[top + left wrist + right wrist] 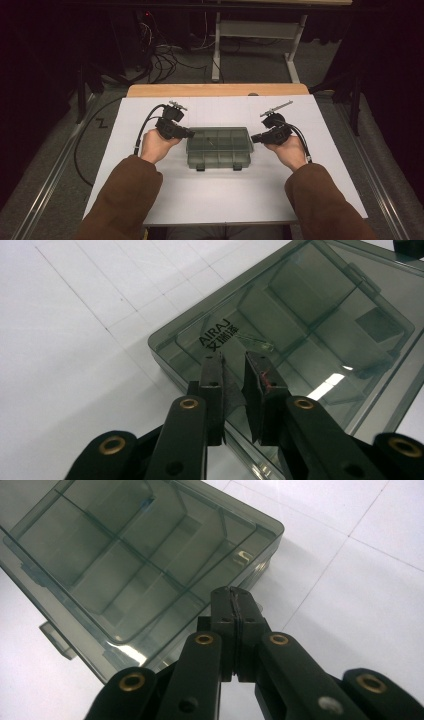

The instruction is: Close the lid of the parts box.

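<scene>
A smoky translucent compartment box [218, 145] lies closed in the middle of the white table [220, 200], its two latches toward the person. My left gripper [190, 134] rests at the box's left end. In the left gripper view its tips [234, 362] hover over the lid's corner [310, 325] near the printed AIRAJ lettering, with a narrow gap and nothing between them. My right gripper [254, 137] sits at the box's right end. In the right gripper view its pads [234, 595] are pressed together just beside the box's corner [125, 555], empty.
A small clear piece [255, 342] lies inside one compartment. A wooden strip [215, 90] borders the table's far edge. Beyond it are floor cables [160, 60] and a white-legged frame [255, 30]. Bare white surface lies in front of the box.
</scene>
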A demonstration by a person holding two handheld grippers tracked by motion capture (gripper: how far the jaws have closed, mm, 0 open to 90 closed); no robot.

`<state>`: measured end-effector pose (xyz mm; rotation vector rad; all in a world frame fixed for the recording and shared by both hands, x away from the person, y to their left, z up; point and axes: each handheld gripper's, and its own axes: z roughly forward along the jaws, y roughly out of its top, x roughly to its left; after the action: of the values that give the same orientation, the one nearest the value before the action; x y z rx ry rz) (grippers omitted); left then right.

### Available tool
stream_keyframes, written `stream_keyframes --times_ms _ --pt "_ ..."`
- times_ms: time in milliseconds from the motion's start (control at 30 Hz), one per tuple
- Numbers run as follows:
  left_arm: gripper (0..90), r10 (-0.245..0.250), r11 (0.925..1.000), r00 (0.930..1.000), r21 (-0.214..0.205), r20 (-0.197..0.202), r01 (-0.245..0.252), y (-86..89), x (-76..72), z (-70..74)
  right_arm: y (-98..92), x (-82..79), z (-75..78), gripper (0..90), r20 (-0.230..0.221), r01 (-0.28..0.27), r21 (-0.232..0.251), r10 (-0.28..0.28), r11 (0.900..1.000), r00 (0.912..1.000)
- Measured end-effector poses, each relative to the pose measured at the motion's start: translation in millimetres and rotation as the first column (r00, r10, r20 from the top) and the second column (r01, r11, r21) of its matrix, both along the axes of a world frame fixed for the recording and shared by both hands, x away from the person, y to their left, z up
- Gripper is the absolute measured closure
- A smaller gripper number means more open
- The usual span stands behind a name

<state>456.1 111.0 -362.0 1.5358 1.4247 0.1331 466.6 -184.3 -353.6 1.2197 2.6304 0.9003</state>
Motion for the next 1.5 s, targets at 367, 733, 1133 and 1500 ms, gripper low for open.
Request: stream_keyframes --times_ms 367,733,1133,1500 --pt "78.8 -0.001 1.0 1.0 -0.003 0.003 0.001 -2.2 -4.2 -6.1 3.8 -0.9 -0.3 90.0 0.013 -0.013 0.009 0.013 0.9999 0.9998" --pt "78.8 -0.006 0.9999 0.9999 0.011 0.015 0.006 -4.5 -9.8 -10.9 9.7 -2.8 -2.5 90.0 0.014 -0.029 0.009 0.029 0.9995 0.9995" --pt "78.7 -0.01 0.9998 0.9998 0.017 0.019 0.009 -5.6 -12.5 -16.4 15.8 -3.5 -8.1 90.0 0.008 -0.044 -0.005 0.044 0.999 0.999" --pt "78.7 -0.007 0.9998 0.9998 0.019 0.021 0.007 -6.5 -13.4 -19.9 19.0 -3.2 -12.1 90.0 0.002 -0.049 -0.008 0.05 0.9987 0.9988"
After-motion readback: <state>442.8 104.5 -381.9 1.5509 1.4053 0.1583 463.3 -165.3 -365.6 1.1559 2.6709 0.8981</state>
